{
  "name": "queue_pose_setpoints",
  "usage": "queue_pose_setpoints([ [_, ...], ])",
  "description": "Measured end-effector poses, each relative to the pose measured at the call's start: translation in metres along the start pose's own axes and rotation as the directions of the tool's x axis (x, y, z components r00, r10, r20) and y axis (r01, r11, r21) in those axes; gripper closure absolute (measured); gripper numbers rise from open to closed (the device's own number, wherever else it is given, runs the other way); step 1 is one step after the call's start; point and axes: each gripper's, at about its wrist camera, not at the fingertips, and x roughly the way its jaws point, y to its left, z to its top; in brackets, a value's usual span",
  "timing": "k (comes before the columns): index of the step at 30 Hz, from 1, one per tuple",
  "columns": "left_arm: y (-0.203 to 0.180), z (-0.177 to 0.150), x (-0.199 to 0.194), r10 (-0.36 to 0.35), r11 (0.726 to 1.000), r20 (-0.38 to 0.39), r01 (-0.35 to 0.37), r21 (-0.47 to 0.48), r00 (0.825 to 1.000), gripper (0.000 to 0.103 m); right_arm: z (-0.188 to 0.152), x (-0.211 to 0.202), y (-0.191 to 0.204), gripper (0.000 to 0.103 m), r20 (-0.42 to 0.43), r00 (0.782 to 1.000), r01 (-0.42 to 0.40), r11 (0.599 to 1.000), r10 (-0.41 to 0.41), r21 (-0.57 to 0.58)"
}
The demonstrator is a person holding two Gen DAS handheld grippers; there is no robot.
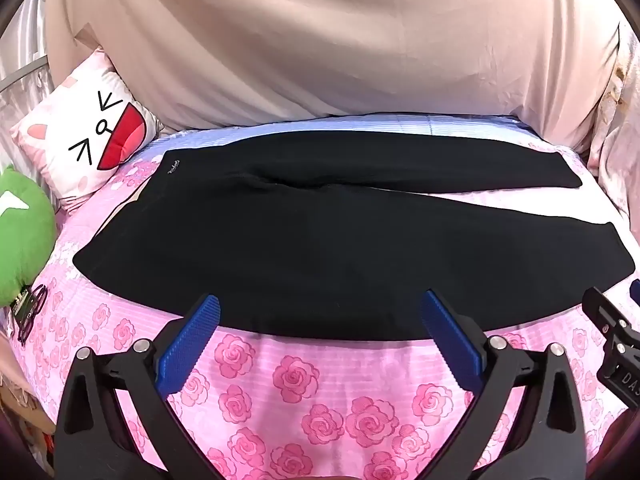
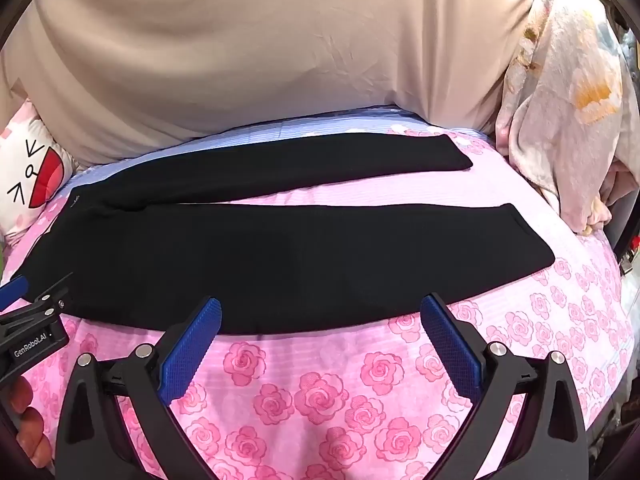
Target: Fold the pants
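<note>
Black pants (image 1: 320,248) lie flat on rose-print bedspread (image 1: 296,380), waistband left, two legs spread in narrow V toward right, near leg's long edge just beyond both tools. Left gripper (image 1: 320,312) spread wide, holding nothing. Right gripper (image 2: 320,312) likewise wide, empty. First fold looks unstarted. Good approach, likely: pinch near leg's edge at two well-separated spots — one by waistband, one by hem (image 2: 532,236) — lift together, carry onto far leg (image 2: 320,164), keep cloth taut, align edges. Cartoon pillow (image 1: 88,144) at far left, clear of work.
</note>
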Motion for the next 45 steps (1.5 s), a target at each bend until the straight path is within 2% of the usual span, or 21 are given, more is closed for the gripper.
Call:
queue_pose_setpoints([
  [6,-0.002,0.003,0.004,0.0,1.0,-0.008,0.0,-0.007,1.0,0.005,0.007,-0.002,0.002,0.005,-0.008,1.0,-0.003,1.0,0.003,-0.001],
  [17,0.005,-0.002,0.0,0.003,1.0,0.033,-0.004,0.01,0.999,0.005,0.0,0.003,0.013,0.005,-0.016,1.0,0.008,1.0,-0.008,-0.017],
  [45,0.007,-0.001,0.001,0.0,1.0,0.021,0.0,0.007,1.0,0.005,-0.003,0.004,0.019,0.005,-0.026,1.0,0.012,1.0,-0.013,-0.025],
])
